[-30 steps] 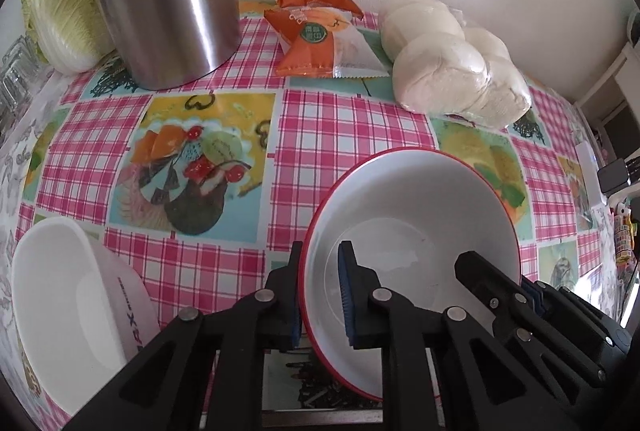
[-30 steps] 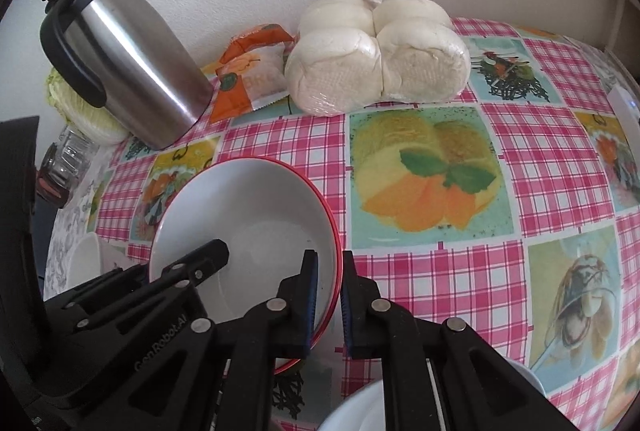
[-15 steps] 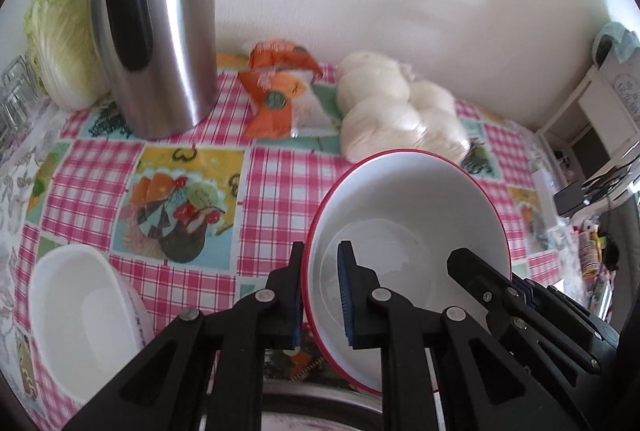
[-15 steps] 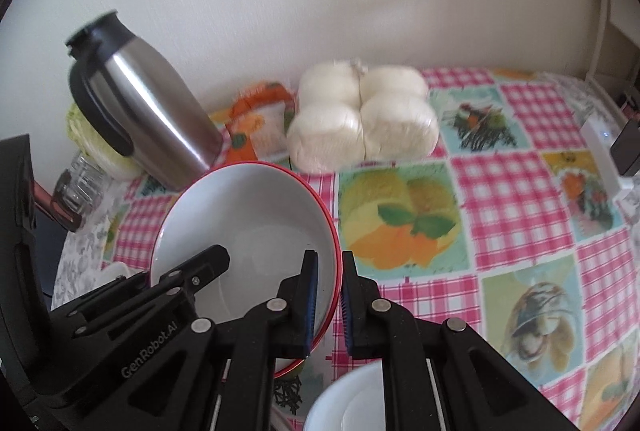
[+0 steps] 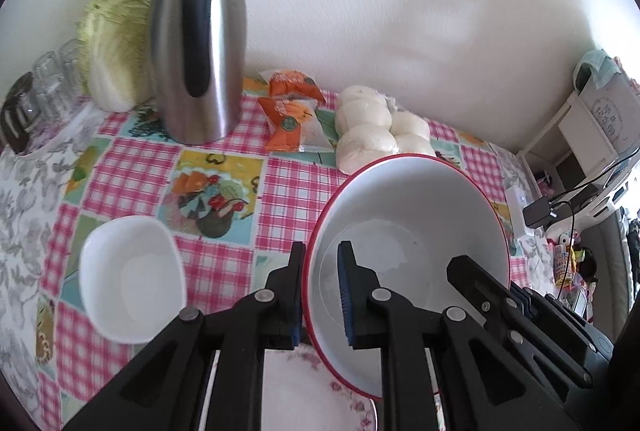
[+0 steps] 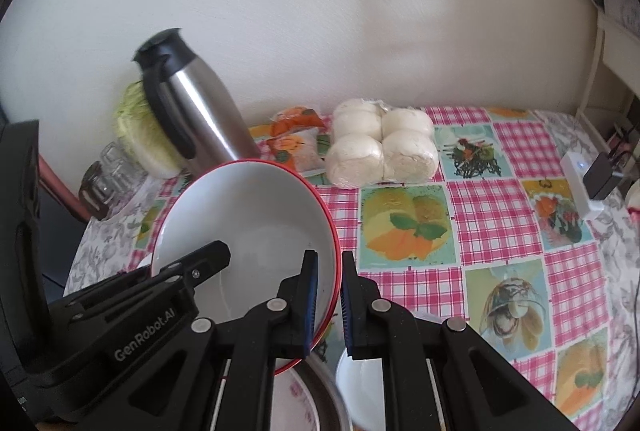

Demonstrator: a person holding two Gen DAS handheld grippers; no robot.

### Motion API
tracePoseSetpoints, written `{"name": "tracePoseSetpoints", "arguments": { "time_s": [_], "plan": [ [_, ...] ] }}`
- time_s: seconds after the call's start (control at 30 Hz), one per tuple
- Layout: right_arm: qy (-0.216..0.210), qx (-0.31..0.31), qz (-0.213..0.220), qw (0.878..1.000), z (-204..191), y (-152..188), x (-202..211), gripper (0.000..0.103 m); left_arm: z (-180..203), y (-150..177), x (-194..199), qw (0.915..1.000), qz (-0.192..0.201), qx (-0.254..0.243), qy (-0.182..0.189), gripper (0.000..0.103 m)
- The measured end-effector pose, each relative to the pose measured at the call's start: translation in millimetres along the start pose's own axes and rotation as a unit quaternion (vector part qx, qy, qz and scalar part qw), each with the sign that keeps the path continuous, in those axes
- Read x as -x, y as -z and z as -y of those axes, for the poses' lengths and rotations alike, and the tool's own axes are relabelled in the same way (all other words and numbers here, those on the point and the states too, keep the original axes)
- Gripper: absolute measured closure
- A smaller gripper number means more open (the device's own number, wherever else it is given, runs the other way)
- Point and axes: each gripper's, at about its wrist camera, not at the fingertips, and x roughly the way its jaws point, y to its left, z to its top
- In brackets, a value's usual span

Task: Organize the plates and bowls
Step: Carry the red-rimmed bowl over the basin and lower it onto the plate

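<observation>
A large white bowl with a red rim hangs tilted above the table, held from both sides. My left gripper is shut on its left rim, and my right gripper is shut on its right rim. A small white square bowl sits on the tablecloth to the left. Under the grippers lies a floral-edged plate. Another small white bowl shows beneath my right gripper.
On the pink checked tablecloth stand a steel thermos jug, a cabbage, glass jars, orange snack packets and bagged white buns along the back wall. A charger and cables lie at the right.
Both grippers have risen with the red-rimmed bowl, so the table looks farther away. The floral plate and more of the small white bowl have come into view below.
</observation>
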Motion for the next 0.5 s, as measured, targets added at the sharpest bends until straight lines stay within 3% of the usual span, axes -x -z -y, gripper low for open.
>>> {"name": "tracePoseSetpoints", "arguments": {
  "time_s": [0.5],
  "plan": [
    [-0.014,0.031,-0.017,0.999,-33.3,73.3,37.2,0.091,-35.0,75.5,41.6,0.9992,-0.008,0.038,-0.002,0.087]
  ]
}}
